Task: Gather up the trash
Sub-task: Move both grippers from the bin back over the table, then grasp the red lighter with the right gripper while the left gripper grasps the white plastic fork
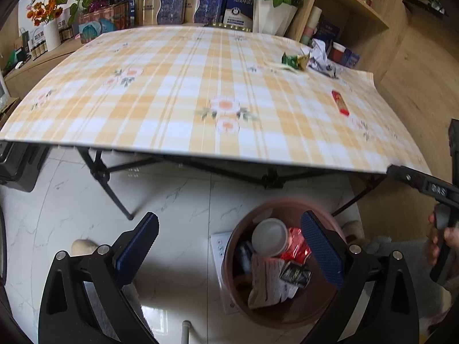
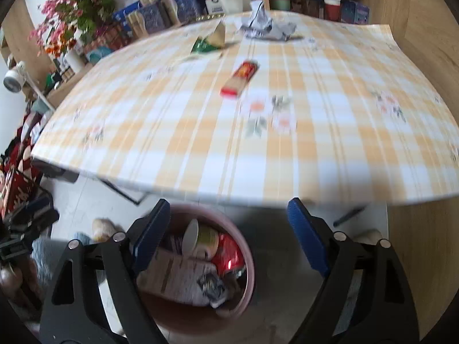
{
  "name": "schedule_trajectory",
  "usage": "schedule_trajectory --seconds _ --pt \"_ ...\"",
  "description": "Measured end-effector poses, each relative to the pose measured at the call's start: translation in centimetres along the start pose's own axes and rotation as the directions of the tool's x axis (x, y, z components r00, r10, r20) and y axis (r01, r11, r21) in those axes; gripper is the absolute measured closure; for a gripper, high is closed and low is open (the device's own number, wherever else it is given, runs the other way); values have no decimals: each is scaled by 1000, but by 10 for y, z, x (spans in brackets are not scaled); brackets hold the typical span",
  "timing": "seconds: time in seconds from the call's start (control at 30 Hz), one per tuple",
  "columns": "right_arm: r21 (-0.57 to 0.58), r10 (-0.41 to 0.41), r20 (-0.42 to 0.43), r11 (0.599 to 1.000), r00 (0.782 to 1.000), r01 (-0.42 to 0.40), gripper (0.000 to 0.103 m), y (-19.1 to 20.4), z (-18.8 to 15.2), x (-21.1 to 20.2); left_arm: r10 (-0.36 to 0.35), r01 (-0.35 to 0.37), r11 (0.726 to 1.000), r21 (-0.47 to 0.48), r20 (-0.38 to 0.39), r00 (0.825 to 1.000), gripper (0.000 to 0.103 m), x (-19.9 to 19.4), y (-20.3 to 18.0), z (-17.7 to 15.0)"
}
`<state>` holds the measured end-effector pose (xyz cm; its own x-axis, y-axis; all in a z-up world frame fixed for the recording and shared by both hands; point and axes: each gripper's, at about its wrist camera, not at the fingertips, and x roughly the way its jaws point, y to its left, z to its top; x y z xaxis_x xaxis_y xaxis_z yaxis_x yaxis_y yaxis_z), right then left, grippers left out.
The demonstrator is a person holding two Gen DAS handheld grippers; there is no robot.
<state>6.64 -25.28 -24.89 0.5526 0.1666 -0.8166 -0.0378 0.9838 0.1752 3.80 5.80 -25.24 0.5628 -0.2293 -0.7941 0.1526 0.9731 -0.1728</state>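
Note:
A pink bin (image 1: 272, 205) stands on the floor below the table's near edge, holding a white cup (image 1: 269, 236), a red wrapper (image 1: 298, 243) and crumpled paper. On the checked tablecloth (image 1: 172, 100) lie a red packet (image 1: 340, 102), a green wrapper (image 1: 295, 60) and a crumpled paper wad (image 1: 321, 57). My left gripper (image 1: 229, 243) hangs open over the floor and the bin's left side, with nothing between its jaws. My right gripper (image 2: 229, 229) is open and empty above the bin (image 2: 249, 261). Beyond it on the table lie the red packet (image 2: 239, 78), green wrapper (image 2: 209, 43) and paper wad (image 2: 264, 25).
Flower pots and boxes (image 1: 178, 8) line the far side of the table. A wooden shelf (image 1: 358, 14) with cups stands at the right. Black folding table legs (image 1: 109, 183) and a white power strip (image 1: 219, 246) are on the tiled floor beside the bin. A hand (image 1: 447, 238) holds the other gripper.

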Motion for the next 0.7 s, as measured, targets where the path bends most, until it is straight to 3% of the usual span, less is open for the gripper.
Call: schedule_trajectory --seconds 0.13,0.37,0.63,0.7 --pt "48 23 17 999 1000 -24 30 -11 38 16 -21 21 1000 -7 22 1000 6 1 -3 28" --pt "34 -12 13 999 1000 11 40 -15 95 61 -86 88 994 -66 28 996 6 15 -9 78" --pt "14 -63 -17 998 998 64 41 -4 128 97 -165 166 983 -81 17 986 12 48 -32 129" --pt "-21 -100 -11 995 995 100 46 1 131 101 -184 184 980 -82 4 983 16 60 -38 140"
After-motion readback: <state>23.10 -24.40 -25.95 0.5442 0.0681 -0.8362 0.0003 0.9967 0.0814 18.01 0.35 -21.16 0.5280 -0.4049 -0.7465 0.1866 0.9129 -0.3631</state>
